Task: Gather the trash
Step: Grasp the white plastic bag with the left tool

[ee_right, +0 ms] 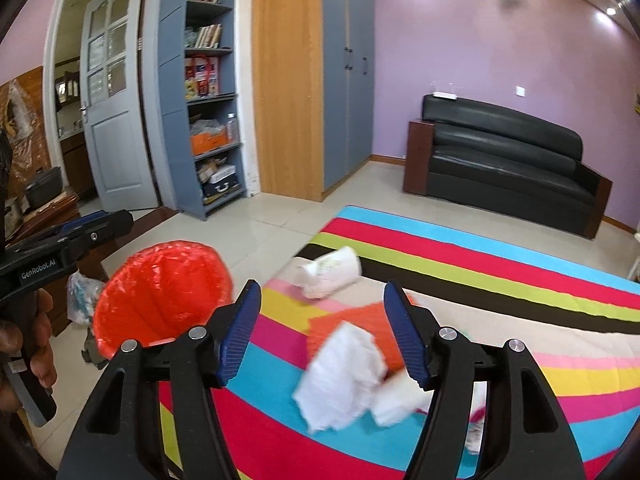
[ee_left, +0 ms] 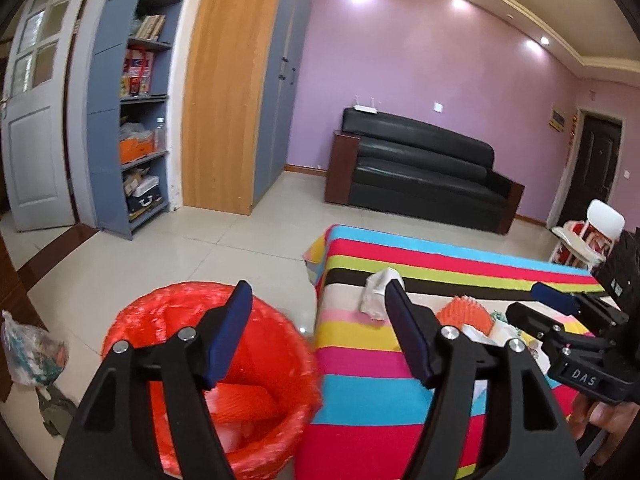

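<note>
A bin lined with a red bag (ee_left: 208, 364) stands on the floor left of a table with a striped cloth (ee_left: 360, 384); orange and pale scraps lie inside it. My left gripper (ee_left: 320, 304) is open and empty, over the gap between the bin and the table's left edge. On the cloth lie a crumpled white paper (ee_right: 330, 270), an orange spiky piece (ee_right: 352, 324) and torn white tissue (ee_right: 344, 376). My right gripper (ee_right: 320, 300) is open and empty, just above the tissue and the orange piece. The bin (ee_right: 160, 292) shows at the left in the right wrist view.
A clear plastic bag of rubbish (ee_left: 28, 352) lies on the floor left of the bin. A black sofa (ee_left: 424, 168) stands against the purple wall. A blue bookshelf (ee_left: 136, 100) and a wooden wardrobe stand at the left. Tiled floor lies between.
</note>
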### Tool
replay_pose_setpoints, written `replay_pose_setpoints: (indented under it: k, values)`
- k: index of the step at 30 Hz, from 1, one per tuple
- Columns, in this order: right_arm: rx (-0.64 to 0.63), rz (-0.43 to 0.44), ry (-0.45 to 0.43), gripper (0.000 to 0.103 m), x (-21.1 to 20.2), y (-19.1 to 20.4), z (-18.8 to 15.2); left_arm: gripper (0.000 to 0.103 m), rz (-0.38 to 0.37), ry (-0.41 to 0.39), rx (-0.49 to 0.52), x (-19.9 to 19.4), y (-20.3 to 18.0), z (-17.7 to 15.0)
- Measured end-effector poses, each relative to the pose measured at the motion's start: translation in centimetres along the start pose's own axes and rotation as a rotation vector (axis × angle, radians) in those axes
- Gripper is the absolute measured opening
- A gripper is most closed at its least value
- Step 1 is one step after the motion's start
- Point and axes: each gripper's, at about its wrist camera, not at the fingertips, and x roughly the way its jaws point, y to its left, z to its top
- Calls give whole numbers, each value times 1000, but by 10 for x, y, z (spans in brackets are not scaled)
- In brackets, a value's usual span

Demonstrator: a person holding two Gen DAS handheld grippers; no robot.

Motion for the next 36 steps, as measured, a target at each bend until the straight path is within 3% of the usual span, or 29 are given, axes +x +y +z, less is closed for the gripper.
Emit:
replay_pose_setpoints:
  k: [7,15,29,36]
  values:
    - [35,-79,-17,65,-13,-40,-10,69,-70,5,22,21,-37,3]
    - [39,-144,2,70,-13,-72,-34,69,-136,73,90,50,-77,-26]
    - [117,-201,128,70,12,-120,-74,69,-224,212,187,101,-128,-87]
    - [145,-222,183,70,22,-132,-84,69,-263,283,167,122,-139,-104]
